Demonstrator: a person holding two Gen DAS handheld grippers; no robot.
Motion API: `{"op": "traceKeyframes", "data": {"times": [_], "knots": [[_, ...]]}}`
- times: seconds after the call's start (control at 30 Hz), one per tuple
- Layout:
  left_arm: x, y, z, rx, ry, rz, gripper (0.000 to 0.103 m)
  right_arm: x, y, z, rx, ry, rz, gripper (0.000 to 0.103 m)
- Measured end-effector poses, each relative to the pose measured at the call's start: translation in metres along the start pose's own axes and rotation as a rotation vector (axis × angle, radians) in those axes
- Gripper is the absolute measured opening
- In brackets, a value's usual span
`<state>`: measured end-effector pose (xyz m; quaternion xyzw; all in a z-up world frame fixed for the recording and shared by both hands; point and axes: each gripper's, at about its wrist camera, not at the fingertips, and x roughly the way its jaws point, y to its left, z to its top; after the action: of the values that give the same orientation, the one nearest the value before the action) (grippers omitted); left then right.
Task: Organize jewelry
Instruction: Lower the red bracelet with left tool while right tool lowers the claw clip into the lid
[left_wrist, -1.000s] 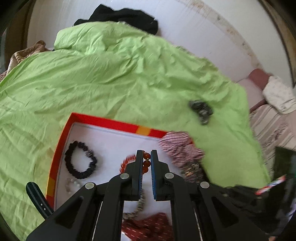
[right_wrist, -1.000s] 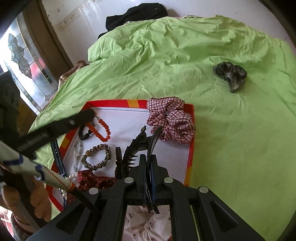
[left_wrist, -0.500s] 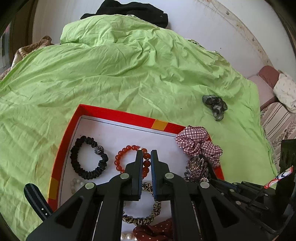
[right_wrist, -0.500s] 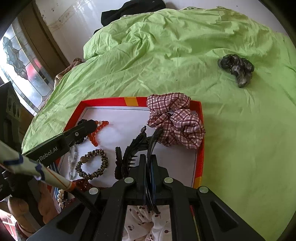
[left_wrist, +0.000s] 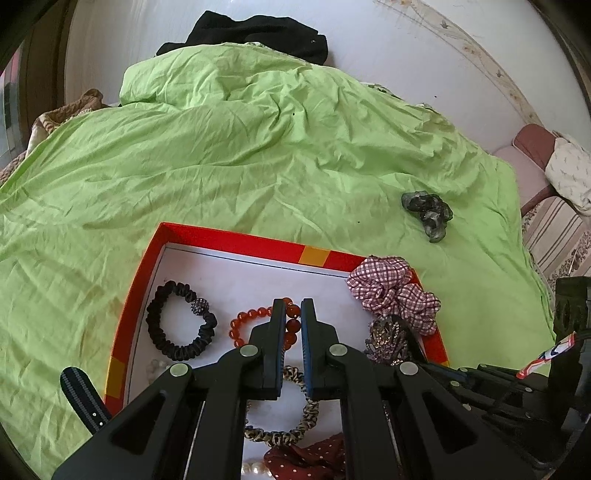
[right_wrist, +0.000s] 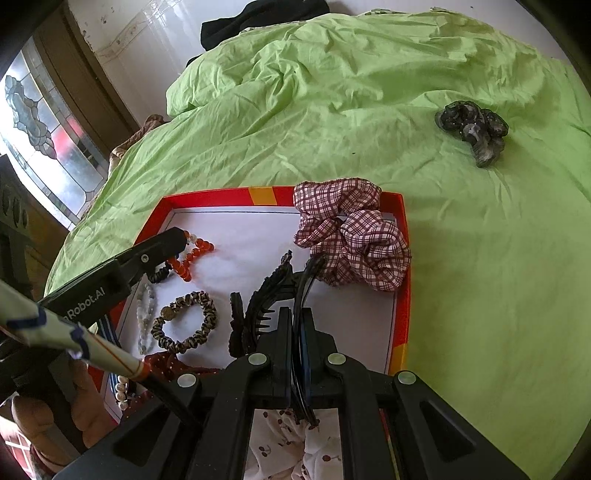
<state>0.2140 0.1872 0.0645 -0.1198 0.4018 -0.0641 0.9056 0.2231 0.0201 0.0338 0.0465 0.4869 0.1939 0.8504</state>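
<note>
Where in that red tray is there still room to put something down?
Bare white floor runs along the tray's far rim, between the orange bead bracelet and checked scrunchie. The near half is crowded: leopard bracelet, black hair claw.

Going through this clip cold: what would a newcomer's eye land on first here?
The bright green bedspread fills both views, with a red-rimmed tray of hair ties and bracelets lying on it. A plaid scrunchie sprawls over the tray's far right corner, and a grey scrunchie lies alone out on the spread. The right gripper pinches a thin dark headband.

Pearl strand (left_wrist: 255, 469) is cut off by frame edge.
</note>
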Motion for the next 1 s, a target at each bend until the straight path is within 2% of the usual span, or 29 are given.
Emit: {"op": "traceKeyframes", "data": {"times": [0.27,0.5,1.0], "knots": [[-0.002,-0.004,-0.001,0.012,-0.006,0.008,0.007,-0.007,-0.001,-0.003,-0.002,-0.014,0.003,0.005],[-0.001,-0.004,-0.001,0.012,-0.005,0.009,0.007,-0.006,0.004,-0.007,-0.041,-0.025,-0.044,0.005],[0.006,0.008,-0.004,-0.025,0.028,-0.013,0.007,-0.002,0.001,-0.007,-0.032,-0.031,-0.077,0.005]]}}
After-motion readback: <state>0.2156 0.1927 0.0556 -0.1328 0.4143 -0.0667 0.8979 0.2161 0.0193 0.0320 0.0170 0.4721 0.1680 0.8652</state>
